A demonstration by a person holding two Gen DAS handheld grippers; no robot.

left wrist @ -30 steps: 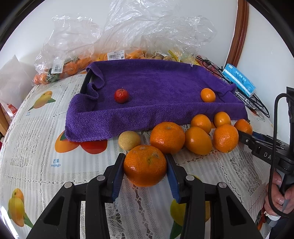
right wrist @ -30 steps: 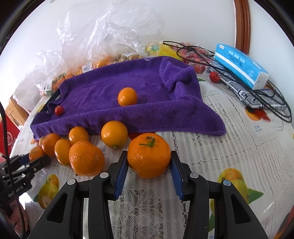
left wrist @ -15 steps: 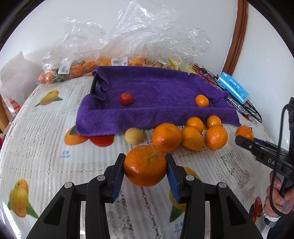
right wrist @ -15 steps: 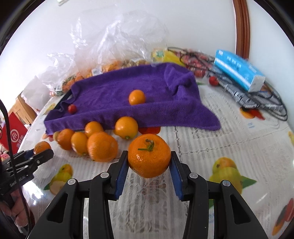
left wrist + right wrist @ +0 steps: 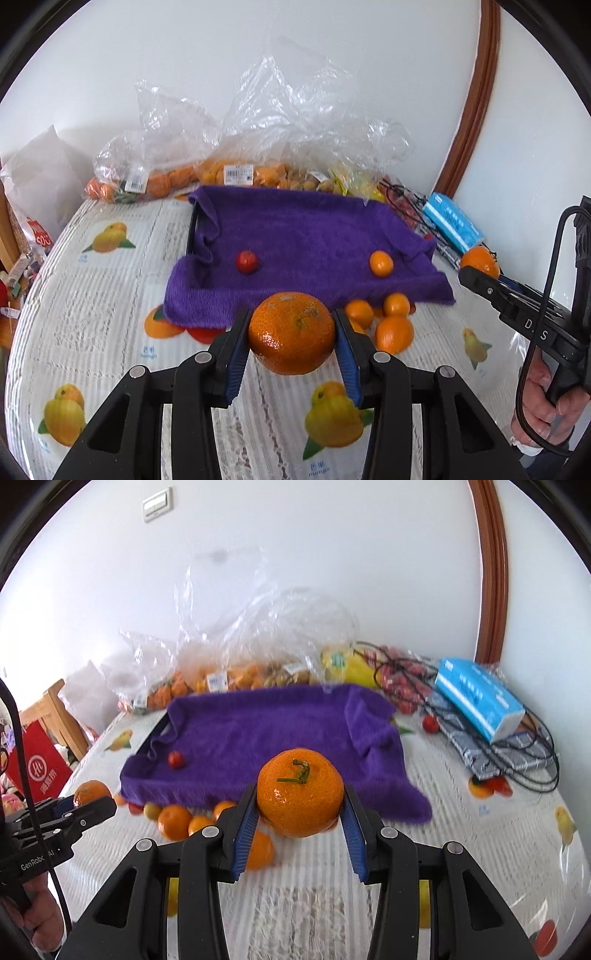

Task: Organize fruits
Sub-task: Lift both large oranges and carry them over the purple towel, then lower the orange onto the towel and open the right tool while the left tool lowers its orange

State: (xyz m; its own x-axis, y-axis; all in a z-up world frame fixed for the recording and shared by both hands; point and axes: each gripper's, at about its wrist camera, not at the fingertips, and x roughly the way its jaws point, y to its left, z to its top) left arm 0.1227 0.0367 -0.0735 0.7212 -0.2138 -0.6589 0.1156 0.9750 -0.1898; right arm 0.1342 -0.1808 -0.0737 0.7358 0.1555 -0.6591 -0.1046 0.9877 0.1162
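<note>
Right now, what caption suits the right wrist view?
The right tool holds an orange above the purple towel.

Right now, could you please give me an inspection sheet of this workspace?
Surface: table under a lace, fruit-print cloth.
Job's things: purple towel holding one small red fruit and one small orange; loose oranges at its near edge.
Clutter: plastic bags of fruit, blue tissue pack.
Grippers: left gripper and right gripper each shut on a large orange.
Cables: black cables coiled by the tissue pack.
Surroundings: white wall, wooden door frame.
</note>
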